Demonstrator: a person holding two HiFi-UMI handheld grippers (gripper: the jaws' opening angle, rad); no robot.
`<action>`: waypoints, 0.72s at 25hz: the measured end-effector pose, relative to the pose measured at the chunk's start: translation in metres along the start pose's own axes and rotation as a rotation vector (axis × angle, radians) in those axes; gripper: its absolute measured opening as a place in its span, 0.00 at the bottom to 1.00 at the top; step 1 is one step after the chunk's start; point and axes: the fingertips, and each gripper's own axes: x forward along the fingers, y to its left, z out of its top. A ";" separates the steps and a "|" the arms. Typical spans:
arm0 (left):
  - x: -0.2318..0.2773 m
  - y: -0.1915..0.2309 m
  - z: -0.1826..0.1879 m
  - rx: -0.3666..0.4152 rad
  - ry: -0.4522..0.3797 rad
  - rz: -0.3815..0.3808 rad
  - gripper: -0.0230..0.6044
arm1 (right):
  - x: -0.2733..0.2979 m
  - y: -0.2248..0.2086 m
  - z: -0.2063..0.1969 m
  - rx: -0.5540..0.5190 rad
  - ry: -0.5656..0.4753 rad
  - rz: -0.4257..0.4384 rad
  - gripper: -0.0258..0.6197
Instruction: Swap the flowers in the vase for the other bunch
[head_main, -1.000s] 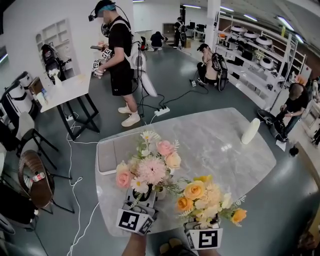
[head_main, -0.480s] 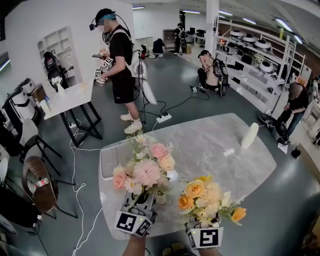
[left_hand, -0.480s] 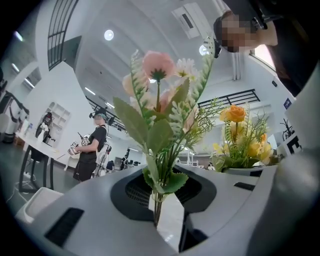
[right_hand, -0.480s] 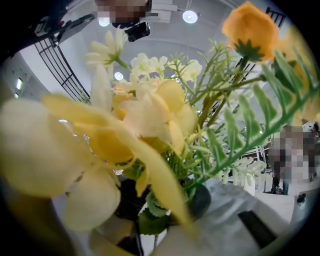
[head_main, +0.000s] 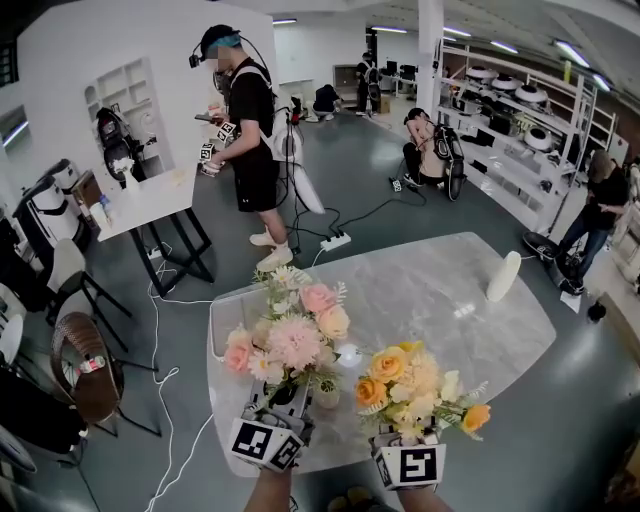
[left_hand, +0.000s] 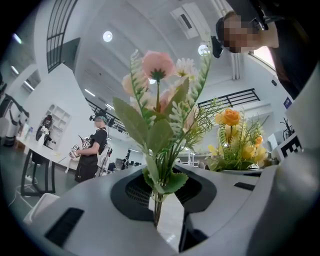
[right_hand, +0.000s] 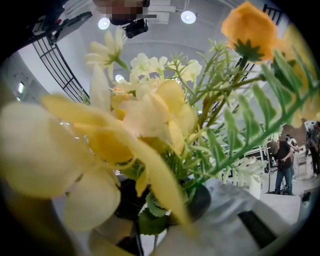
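The table (head_main: 430, 295) is open across its middle and far side, with room to pass. A white cylinder (head_main: 503, 277) stands near the right edge. At the front, the pink bunch (head_main: 295, 340) and yellow bunch (head_main: 410, 385) crowd together, with a narrow gap between them.

A robotics lab (open-plan, busy): headset-wearing person (head_main: 245, 130), floor power strip (head_main: 335, 241), equipment shelves (head_main: 520, 120).

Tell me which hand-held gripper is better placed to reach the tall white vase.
Right, probably: the right hand-held gripper, clamping the yellow bunch, is nearer the tall white vase; the left hand-held gripper is farther.
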 end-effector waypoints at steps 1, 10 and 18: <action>-0.001 0.002 0.002 0.001 -0.002 0.007 0.20 | 0.002 0.002 0.001 0.005 -0.001 0.005 0.17; -0.024 0.019 0.005 0.026 0.002 0.092 0.20 | 0.013 0.020 0.004 0.042 -0.001 0.059 0.17; -0.043 0.035 -0.002 0.097 0.039 0.242 0.21 | 0.027 0.034 0.008 0.067 -0.008 0.116 0.17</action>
